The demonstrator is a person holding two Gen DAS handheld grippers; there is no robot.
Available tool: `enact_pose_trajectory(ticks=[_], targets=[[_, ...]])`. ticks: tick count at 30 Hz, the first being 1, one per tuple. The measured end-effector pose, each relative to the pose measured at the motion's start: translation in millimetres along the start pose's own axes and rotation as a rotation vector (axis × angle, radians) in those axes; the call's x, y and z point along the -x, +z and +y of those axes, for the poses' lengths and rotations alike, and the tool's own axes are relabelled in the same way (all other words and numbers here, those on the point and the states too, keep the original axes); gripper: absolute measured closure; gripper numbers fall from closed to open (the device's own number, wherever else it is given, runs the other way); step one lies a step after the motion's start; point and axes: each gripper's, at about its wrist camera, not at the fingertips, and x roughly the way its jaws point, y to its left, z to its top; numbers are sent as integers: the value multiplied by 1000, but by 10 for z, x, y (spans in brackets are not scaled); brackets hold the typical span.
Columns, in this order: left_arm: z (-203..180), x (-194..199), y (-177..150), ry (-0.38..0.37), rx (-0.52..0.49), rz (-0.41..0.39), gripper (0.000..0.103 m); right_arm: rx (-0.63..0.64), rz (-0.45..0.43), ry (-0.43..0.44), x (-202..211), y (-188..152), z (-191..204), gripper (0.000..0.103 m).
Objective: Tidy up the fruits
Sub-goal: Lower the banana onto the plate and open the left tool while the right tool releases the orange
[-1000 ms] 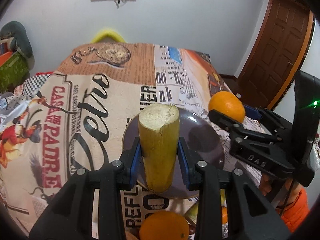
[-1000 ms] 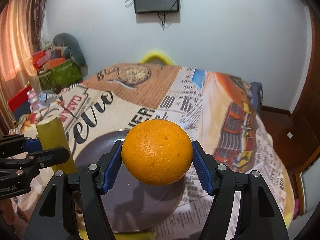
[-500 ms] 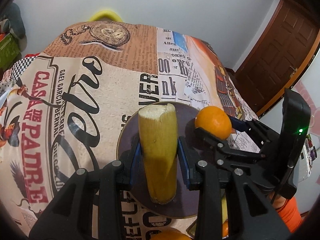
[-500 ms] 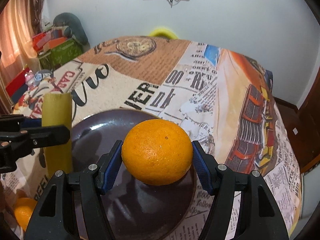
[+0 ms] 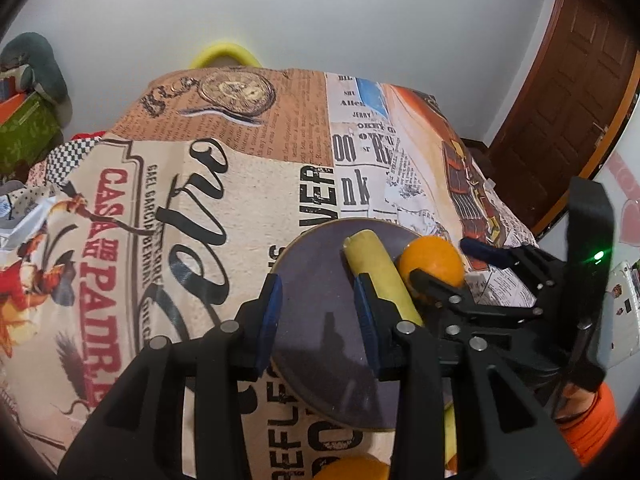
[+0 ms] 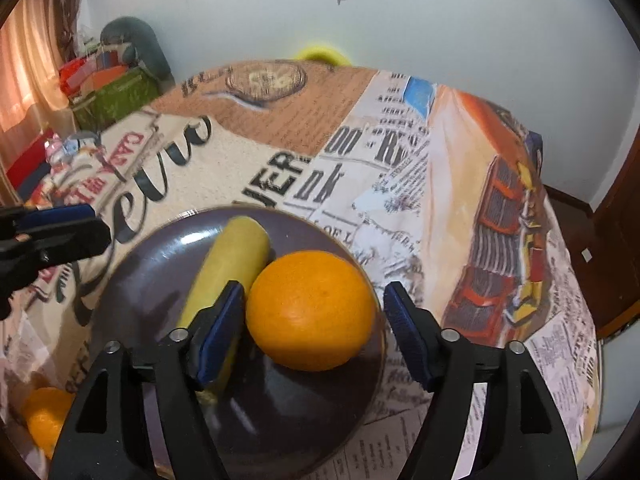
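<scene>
Presently recorded: one dark round plate (image 6: 132, 280) on the counter (image 5: 248, 184) with its printed newspaper-style cloth, lying lower centre of both views. On the plate lay a cut yellow banana piece (image 6: 236, 260) and one orange (image 6: 310, 312), touching each other, the orange at the plate's right side. Right tool (image 6: 314, 332): spread wide, its blue pads standing either side of the orange with a gap visible at the right pad; whether the left pad touched the fruit could not be told. Left tool (image 5: 318, 320): spread wide, gripping nothing, hovering over the bare left part of the plate, its right finger overlapping the banana piece in the frame. A second orange (image 6: 44, 416) sat off the plate at the lower left of the right wrist view, by the frame edge
</scene>
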Motion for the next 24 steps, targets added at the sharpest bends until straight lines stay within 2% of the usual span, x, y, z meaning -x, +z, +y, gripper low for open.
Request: enact_pose_trajectory(ticks=[9,13,17,20,24], targets=[[-123,535,-148,59,-47,-75,66,24,-89,-49,594,-47,73,32],[-186,811,-245,71,-54,-110,63,14,-119,-39,850,-120,120,32],[-226,1020,-350,77,-58,-127,61,2,-135,-29,1066,-221,187,32],[-240,1154,-465,82,-58,-135,54,5,-140,-26,1191,-308,244,32],[-245,1263,-667,99,-63,-127,51,11,-149,-24,1341,-433,311,27]])
